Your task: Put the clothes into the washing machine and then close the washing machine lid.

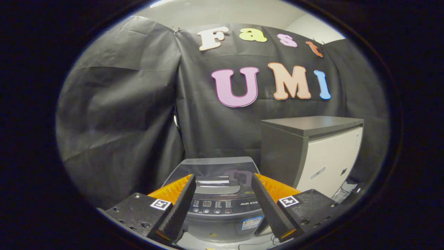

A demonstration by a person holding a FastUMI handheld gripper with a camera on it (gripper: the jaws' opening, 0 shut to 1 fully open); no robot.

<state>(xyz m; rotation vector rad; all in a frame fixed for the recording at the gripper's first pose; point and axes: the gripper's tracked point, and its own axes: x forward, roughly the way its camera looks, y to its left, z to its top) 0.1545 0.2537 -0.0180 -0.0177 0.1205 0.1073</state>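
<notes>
You held the gripper (222, 194) w/ fingers spread wide, nothing between them. The washer (216, 198) sat just ahead, lid (215, 170) down (glossy top), a cabinet (312, 149) beside it.

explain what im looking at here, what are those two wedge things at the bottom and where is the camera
The camera sits on a hand-held gripper that a person carries; it looks forward along the tool, and its wide lens bends the picture into a round shape. The two wedges at the bottom are the jaws. They stand open, apart from each other, and hold nothing.

Between and just beyond them is a washer, seen from the front and a little above. Its lid is down, and a panel with buttons runs along its front edge. Beside the washer stands a cabinet with a dark top and a pale front. Black cloth hangs behind as the booth's wall.
</notes>
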